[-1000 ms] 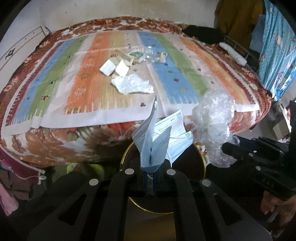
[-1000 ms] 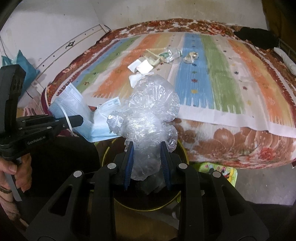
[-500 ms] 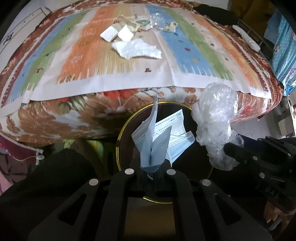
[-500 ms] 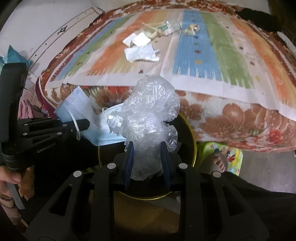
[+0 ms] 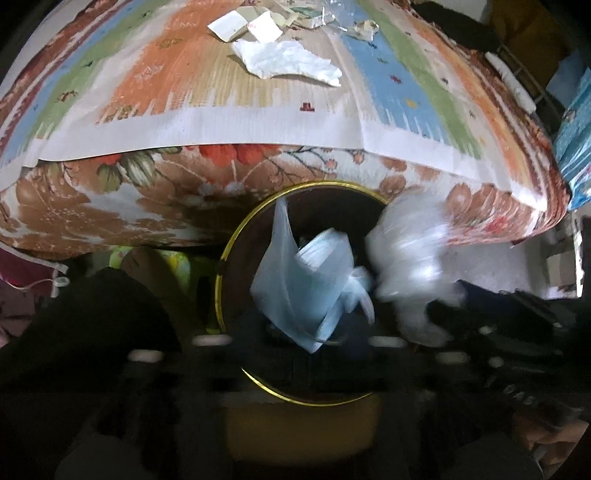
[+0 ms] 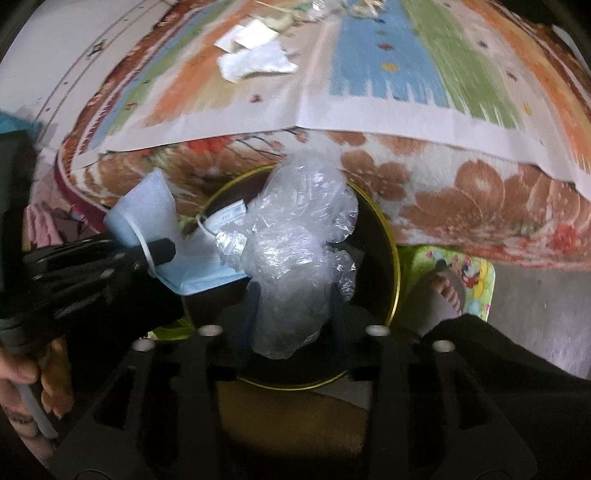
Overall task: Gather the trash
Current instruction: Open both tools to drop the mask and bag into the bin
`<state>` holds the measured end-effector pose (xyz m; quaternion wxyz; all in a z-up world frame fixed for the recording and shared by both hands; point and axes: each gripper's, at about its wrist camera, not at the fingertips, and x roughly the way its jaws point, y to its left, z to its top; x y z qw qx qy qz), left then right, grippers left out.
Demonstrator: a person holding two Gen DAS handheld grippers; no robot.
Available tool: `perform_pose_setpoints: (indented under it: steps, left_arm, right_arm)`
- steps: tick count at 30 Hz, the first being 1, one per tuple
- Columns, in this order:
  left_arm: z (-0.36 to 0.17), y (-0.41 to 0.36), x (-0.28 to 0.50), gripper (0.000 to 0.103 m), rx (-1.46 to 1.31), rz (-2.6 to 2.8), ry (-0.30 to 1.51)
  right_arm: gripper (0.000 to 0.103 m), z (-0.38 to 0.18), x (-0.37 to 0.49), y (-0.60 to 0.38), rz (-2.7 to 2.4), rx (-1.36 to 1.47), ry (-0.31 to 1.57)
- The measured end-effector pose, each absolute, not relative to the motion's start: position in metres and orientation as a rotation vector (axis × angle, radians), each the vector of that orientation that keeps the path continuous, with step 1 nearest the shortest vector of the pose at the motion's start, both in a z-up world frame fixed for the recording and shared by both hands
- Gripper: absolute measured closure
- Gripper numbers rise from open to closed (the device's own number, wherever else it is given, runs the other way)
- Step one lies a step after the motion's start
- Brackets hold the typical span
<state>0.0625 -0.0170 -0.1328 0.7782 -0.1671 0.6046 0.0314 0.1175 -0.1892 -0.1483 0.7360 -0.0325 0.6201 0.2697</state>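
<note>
A dark bin with a gold rim (image 5: 236,236) stands on the floor against the bed; it also shows in the right wrist view (image 6: 395,258). A blue face mask (image 5: 295,288) hangs over the bin mouth at my left gripper (image 5: 299,343), whose blurred jaws look spread apart. In the right wrist view the mask (image 6: 147,218) still drapes on one left finger. My right gripper (image 6: 291,306) is shut on a crumpled clear plastic bag (image 6: 295,240) over the bin; the bag also shows blurred in the left wrist view (image 5: 410,254).
More trash lies on the striped bed cover (image 5: 184,92): a crumpled white tissue (image 5: 288,61), white paper pieces (image 5: 229,26) and clear wrappers (image 5: 332,14). A bare foot on a colourful mat (image 6: 450,288) is right of the bin. Dark clothed legs (image 5: 92,325) are at left.
Both grippers have dropped lower over the bin mouth. The left gripper's jaws have spread and the mask has slumped down, hanging loosely. The right gripper still holds the plastic bag.
</note>
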Motion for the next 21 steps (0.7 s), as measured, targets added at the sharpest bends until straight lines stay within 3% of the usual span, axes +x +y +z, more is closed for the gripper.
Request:
perform_pose_setpoints:
  steps: [13, 21]
  left_arm:
    - [-0.093, 0.006, 0.070, 0.037, -0.414, 0.086, 1.198]
    - [-0.068, 0.014, 0.092, 0.037, -0.329, 0.114, 1.156]
  right_arm:
    - [0.037, -0.129, 0.122, -0.188, 0.632, -0.030, 1.274]
    - [0.036, -0.113, 0.130, -0.166, 0.626, -0.138, 1.148]
